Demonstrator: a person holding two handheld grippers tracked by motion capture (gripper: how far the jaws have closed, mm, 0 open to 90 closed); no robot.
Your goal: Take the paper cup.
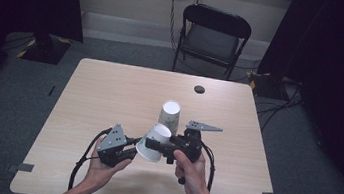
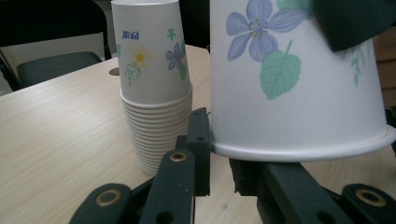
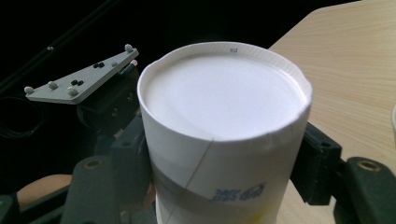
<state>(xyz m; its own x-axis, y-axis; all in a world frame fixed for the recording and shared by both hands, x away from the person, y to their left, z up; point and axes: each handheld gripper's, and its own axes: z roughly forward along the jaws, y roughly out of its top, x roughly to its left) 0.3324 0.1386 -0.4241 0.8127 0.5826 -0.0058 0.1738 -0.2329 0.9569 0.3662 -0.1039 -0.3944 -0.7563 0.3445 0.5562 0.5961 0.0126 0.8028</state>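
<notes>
The paper cup point(image 1: 154, 141) is held tilted above the bench point(image 1: 110, 94), just in front of the stack of cups point(image 1: 169, 115). The right hand-held gripper point(image 1: 153, 144) pinches its body from both sides, while the left hand-held gripper point(image 1: 137, 143) has its jaws nipped onto its rim.

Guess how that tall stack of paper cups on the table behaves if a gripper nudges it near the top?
The stack of cups is tall over a narrow base, so a high push would probably tip it rather than slide it. It is thin paper, likely light. The smooth table offers little grip, so a push near the base might slide it instead.
</notes>
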